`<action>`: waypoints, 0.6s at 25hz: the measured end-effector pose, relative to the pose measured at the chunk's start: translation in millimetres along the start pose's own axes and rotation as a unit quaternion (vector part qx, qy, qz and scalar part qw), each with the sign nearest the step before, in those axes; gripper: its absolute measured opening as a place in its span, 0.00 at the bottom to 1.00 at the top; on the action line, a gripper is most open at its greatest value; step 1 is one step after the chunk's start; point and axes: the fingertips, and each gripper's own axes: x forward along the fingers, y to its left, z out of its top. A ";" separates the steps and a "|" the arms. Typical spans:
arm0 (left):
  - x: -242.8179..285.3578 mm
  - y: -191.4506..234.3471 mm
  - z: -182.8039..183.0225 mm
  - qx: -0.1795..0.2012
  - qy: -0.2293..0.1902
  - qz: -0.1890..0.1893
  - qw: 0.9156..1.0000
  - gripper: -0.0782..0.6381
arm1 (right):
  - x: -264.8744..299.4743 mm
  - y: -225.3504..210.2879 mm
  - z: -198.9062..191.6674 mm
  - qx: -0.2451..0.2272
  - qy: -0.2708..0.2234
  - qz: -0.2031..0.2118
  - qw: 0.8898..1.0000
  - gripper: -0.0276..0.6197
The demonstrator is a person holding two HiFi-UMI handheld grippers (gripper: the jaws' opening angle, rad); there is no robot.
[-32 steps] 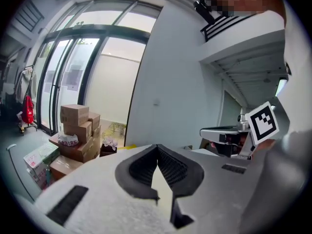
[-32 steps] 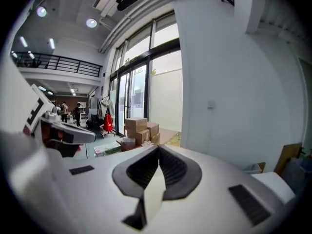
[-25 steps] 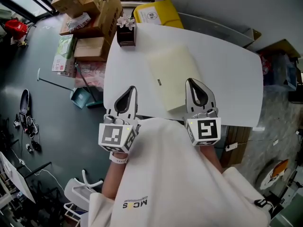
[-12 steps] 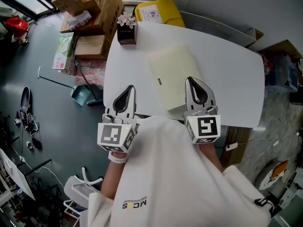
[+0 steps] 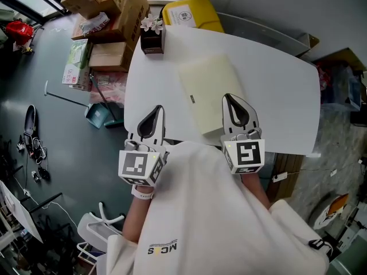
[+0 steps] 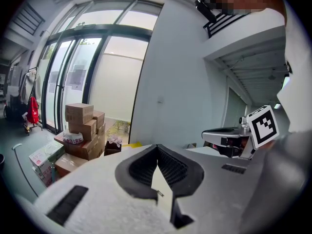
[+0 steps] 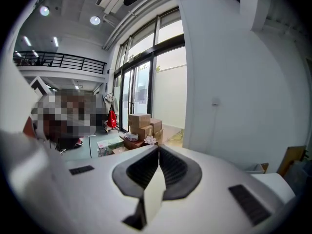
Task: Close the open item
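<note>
A pale yellow folder lies flat and closed on the white table, with a small dark label near its left edge. My right gripper is shut and empty, its tip over the folder's near edge. My left gripper is also shut and empty, over the table's near left edge, to the left of the folder. In the left gripper view the left gripper has its pads meeting at the tip. The right gripper view shows the same of the right gripper. The person's white sleeves hide the table's near edge.
A dark box of flowers stands on the table's far left corner. A yellow bag and stacked cardboard boxes lie beyond it. A dustpan sits on the floor at the left. Crates and clutter stand at the right.
</note>
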 end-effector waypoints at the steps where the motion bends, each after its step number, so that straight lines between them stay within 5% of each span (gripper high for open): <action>1: -0.2 -0.2 -1.0 -0.002 0.001 0.000 1.000 0.15 | 0.2 1.6 0.2 0.000 0.000 0.002 1.000 0.07; 15: 4.7 -5.8 -2.5 -0.012 0.003 -0.007 1.000 0.15 | 6.6 9.7 7.3 -0.011 -0.002 0.016 1.000 0.07</action>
